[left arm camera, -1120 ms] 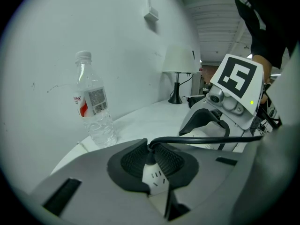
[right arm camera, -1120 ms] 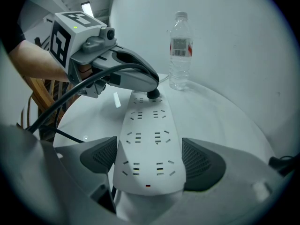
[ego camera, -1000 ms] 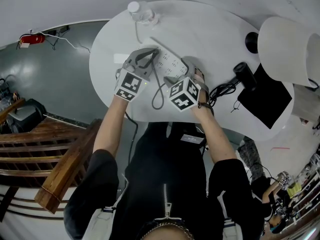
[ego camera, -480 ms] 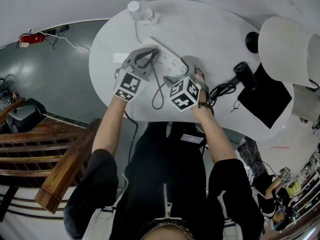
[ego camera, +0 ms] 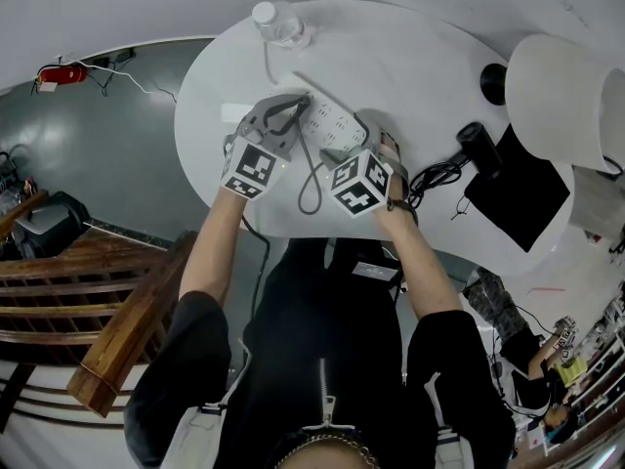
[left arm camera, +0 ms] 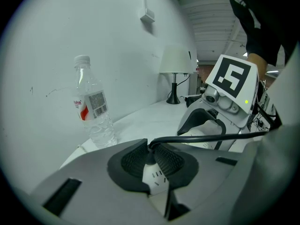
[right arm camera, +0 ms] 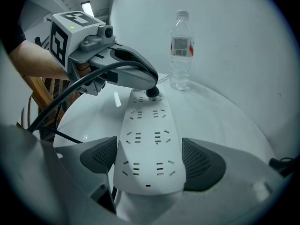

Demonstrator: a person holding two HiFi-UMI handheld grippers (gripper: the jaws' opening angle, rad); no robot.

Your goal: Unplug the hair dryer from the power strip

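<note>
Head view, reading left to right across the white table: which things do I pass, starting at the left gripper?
left gripper → right gripper → hair dryer → lamp shade

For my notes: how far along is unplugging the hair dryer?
Done: right gripper holds the white power strip by its near end; left gripper is shut on the black plug at its far end. In hand: that grip. Left: pulling out the plug, which sits in its socket.
</note>
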